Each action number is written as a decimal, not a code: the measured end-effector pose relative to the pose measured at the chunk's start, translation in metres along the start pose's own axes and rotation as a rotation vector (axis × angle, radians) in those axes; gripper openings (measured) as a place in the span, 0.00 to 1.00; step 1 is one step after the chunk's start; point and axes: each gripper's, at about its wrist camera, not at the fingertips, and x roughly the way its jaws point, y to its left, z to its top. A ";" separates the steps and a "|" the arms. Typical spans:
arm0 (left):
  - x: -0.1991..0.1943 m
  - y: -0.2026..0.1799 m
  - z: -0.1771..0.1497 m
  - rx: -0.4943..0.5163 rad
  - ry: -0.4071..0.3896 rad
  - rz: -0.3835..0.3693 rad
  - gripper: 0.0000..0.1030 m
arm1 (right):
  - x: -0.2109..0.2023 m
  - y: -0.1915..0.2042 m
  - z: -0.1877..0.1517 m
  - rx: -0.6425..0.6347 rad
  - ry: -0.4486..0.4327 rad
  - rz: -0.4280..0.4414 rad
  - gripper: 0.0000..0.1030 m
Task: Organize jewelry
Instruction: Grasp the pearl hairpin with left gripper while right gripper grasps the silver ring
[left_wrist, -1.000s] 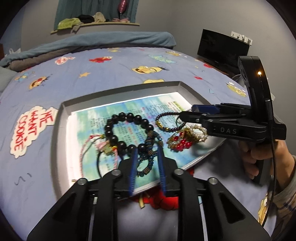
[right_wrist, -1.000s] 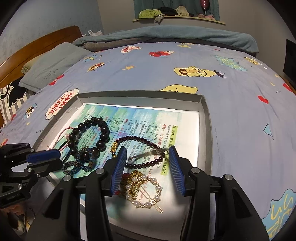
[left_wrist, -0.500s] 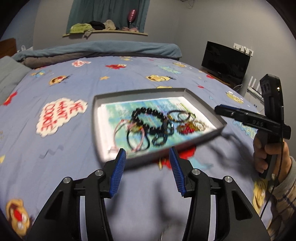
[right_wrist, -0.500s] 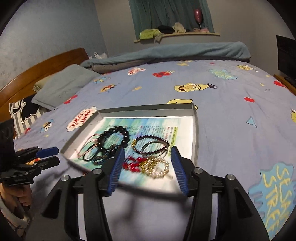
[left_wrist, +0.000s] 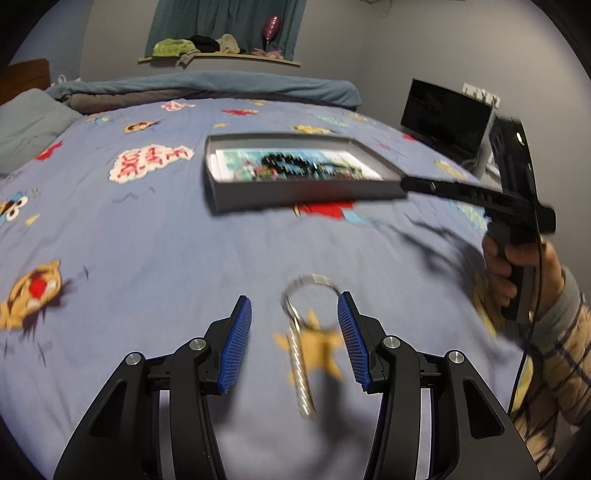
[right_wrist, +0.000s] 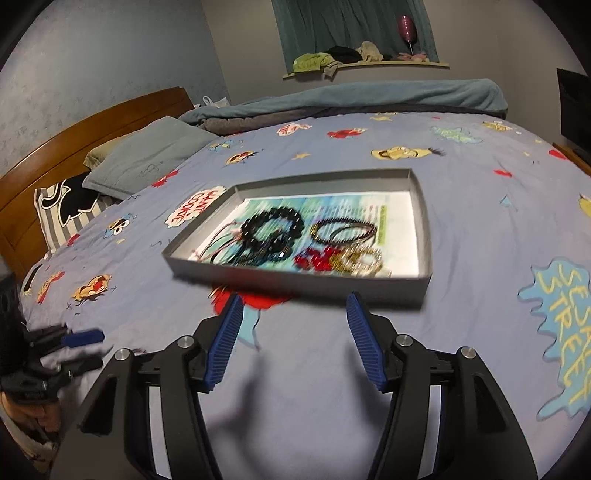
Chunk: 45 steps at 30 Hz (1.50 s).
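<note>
A shallow grey tray (right_wrist: 421, 218), card-like and rectangular, sits mid-bed on a blue cartoon-print quilt (right_wrist: 472, 221), well clear of the bed's edges, with open quilt on all sides. A printed sheet lines its floor; the text is too blurred to read. Inside lie a black round-bead bracelet (right_wrist: 273, 232), a thinner dark bead bracelet (right_wrist: 343, 230), red beads (right_wrist: 317, 258), a gold-and-pearl piece (right_wrist: 360, 260) and thin cords (right_wrist: 218, 247) near the left wall. Outside the tray, near the bed's near edge, a silver twisted bangle (left_wrist: 299, 354) lies on the quilt between the spread jaws of the left gripper (left_wrist: 295, 336), untouched. The right gripper (right_wrist: 291, 339) hovers before the tray's near wall, jaws also spread and empty. Quilt prints read "SESAME STREET" (right_wrist: 565, 332) and "WE WANT COOKIE" (right_wrist: 194, 210).
</note>
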 end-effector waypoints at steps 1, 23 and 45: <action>0.000 -0.004 -0.006 0.009 0.008 0.022 0.44 | -0.001 0.002 -0.003 0.001 0.002 0.004 0.57; -0.033 0.043 -0.028 -0.168 -0.071 0.135 0.07 | 0.021 0.109 -0.061 -0.130 0.115 0.131 0.61; -0.027 0.047 0.001 -0.142 -0.083 0.086 0.07 | 0.030 0.143 -0.059 -0.252 0.113 0.108 0.46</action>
